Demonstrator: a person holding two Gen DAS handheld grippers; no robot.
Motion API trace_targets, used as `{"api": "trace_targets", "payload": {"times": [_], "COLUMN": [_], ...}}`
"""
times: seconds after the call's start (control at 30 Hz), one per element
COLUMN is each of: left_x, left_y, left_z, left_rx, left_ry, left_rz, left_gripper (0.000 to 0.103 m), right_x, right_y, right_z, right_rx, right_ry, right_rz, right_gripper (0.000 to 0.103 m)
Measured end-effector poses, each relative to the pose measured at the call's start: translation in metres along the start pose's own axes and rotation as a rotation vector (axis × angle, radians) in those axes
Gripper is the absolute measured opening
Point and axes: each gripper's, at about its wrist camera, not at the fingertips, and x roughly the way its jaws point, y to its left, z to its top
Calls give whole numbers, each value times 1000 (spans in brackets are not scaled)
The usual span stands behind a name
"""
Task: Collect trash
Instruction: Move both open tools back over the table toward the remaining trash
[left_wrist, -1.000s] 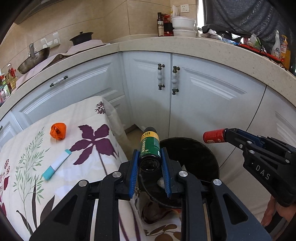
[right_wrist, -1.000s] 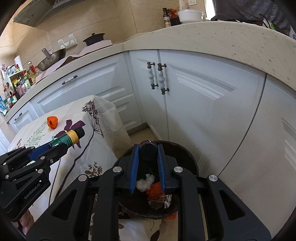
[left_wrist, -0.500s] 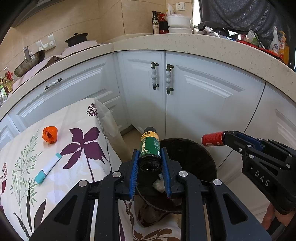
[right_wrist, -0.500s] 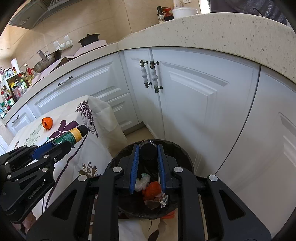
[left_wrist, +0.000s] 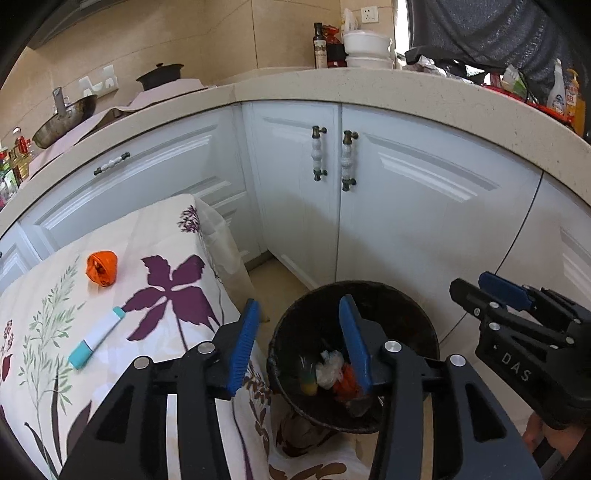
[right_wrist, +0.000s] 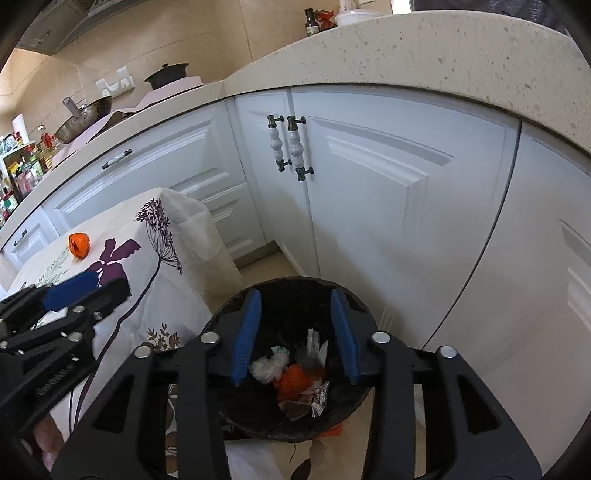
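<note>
Both jaws just opened, empty, above the trash bin (left_wrist: 424, 325).

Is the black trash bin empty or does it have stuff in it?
It has stuff in it. The trash bin holds a white wad and an orange scrap.

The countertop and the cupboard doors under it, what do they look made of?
The countertop looks like beige stone or a stone composite, going by its dark speckles and dull sheen. The cupboard doors look like white-painted or laminated board, smooth and slightly glossy; what lies underneath cannot be told.
</note>
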Motion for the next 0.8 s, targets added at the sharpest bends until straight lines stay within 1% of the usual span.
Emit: {"api": "trace_targets", "payload": {"times": [0.07, 0.1, 0.17, 0.27, 0.47, 0.67, 0.8], "left_x": [-3, -5, -8, -11, -16, -18, -18], "left_y": [4, 8, 15, 29, 72, 124, 151], "left_z": [1, 2, 2, 2, -4, -14, -20], "left_rx": [-4, -10, -17, -29, -75, -132, -168], "left_ry": [-10, -13, -17, -18, -7, 11, 22], "left_rz": [6, 7, 15, 34, 102, 188, 224], "left_gripper": [52, 54, 54, 56, 56, 56, 56], "right_x": [1, 1, 0, 0, 5, 10, 12], "right_y": [3, 5, 11, 23, 55, 93, 117], "right_z": [0, 1, 3, 6, 11, 14, 17], "right_rx": [-3, -6, -13, -32, -73, -126, -158], "right_ry": [1, -1, -5, -11, -7, 1, 3], "right_rz": [1, 5, 12, 33, 87, 140, 171], "right_gripper": [41, 41, 45, 46, 48, 49, 49]}}
